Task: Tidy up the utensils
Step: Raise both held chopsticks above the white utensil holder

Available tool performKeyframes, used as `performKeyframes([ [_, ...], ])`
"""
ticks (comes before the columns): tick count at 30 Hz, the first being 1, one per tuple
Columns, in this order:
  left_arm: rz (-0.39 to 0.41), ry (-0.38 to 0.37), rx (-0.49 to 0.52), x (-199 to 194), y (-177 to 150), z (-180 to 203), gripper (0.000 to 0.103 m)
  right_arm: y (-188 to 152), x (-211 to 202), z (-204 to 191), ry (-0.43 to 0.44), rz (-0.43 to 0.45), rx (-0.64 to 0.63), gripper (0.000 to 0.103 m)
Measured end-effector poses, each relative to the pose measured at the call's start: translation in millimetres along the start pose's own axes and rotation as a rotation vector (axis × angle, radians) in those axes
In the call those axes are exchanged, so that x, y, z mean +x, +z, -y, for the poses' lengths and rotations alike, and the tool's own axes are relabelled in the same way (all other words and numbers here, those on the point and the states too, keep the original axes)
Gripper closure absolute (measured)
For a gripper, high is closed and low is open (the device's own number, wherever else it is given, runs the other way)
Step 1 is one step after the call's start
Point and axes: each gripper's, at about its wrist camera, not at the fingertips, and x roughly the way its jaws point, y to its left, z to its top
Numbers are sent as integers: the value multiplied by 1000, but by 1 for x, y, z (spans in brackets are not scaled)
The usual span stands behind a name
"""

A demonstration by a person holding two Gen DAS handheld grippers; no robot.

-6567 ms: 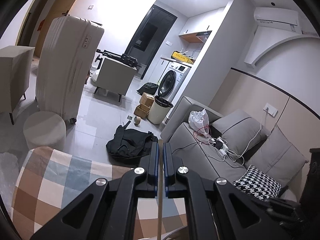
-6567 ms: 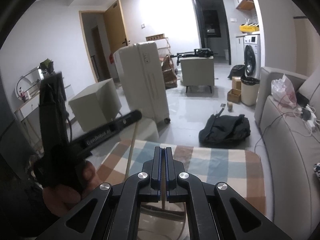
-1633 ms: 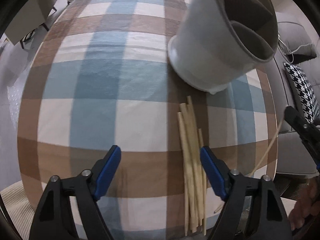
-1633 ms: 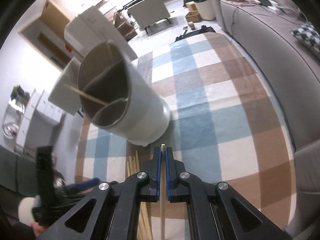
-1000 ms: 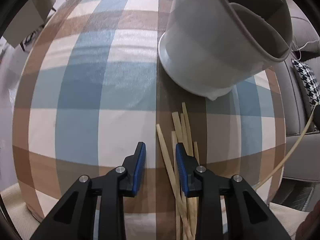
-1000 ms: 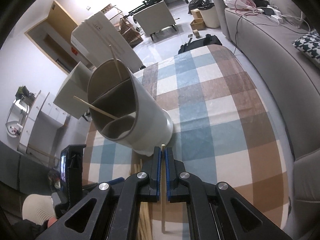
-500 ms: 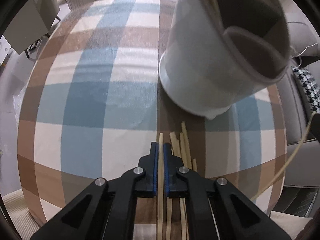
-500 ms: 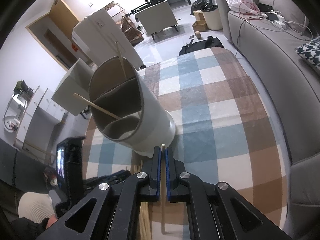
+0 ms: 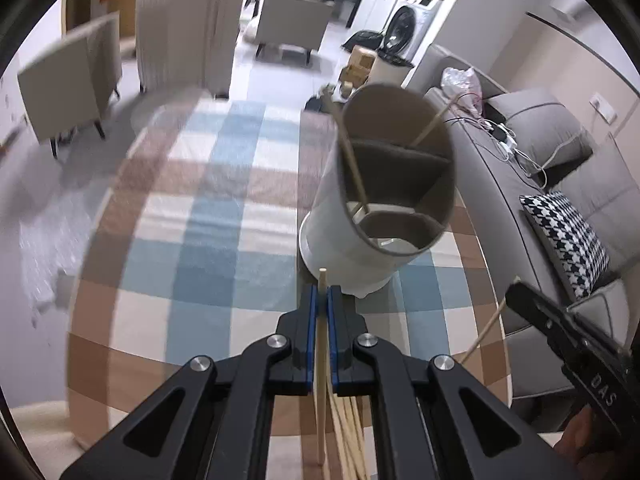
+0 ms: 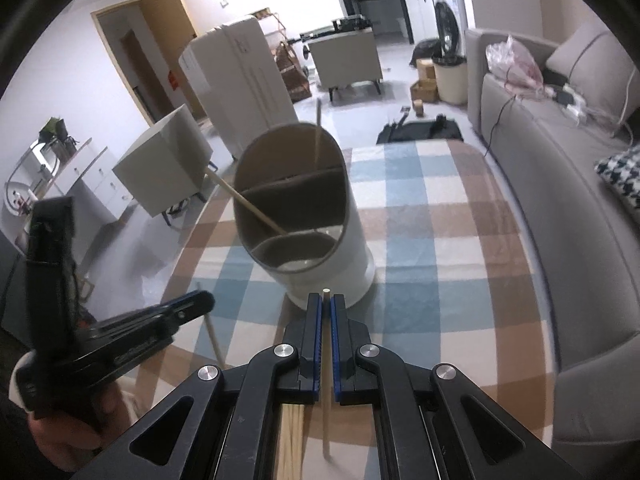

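A white cylindrical utensil holder (image 9: pixel 352 240) (image 10: pixel 320 248) with brown dividers stands on the checked tablecloth (image 9: pixel 208 216) (image 10: pixel 432 240); two wooden chopsticks lean in it. My left gripper (image 9: pixel 321 294) is shut on one chopstick (image 9: pixel 321 360), raised just in front of the holder's base. More chopsticks (image 9: pixel 348 432) lie in a pile on the cloth below it. My right gripper (image 10: pixel 326 302) is shut on another chopstick (image 10: pixel 326 392), also just short of the holder. Each gripper shows in the other's view: the right one (image 9: pixel 520 294) at the right edge, the left one (image 10: pixel 200 300) at the lower left.
A grey sofa (image 9: pixel 560 168) with a houndstooth cushion (image 9: pixel 568 240) runs along the table's right side. Beyond the table stand a white suitcase (image 10: pixel 240 80), beige armchairs (image 9: pixel 68 92), a bin (image 10: pixel 452 76) and a black bag (image 10: pixel 420 130) on the floor.
The left gripper closed on one chopstick from the pile and lifted it, tilting up so the room came into view. The right gripper, still holding its chopstick, rose and shifted a little.
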Motion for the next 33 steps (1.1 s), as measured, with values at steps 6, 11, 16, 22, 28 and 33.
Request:
performKeyframes([
  [6, 13, -10, 57, -16, -7, 5, 102, -6, -20, -14, -36, 73, -41, 100],
  [11, 20, -13, 67, -31, -8, 3, 102, -15, -30, -15, -35, 92, -5, 100],
  [16, 68, -16, 69, -56, -4, 4, 102, -19, -44, -20, -36, 116, 5, 100],
  [22, 95, -26, 65, -75, 3, 4, 102, -19, -67, -23, -33, 161, 24, 100],
  [28, 120, -65, 36, -90, 19, 2, 102, -11, -90, -27, -32, 201, 35, 100],
  [33, 139, -92, 5, -98, 43, 0, 102, 7, -105, -31, -27, 240, 30, 100],
])
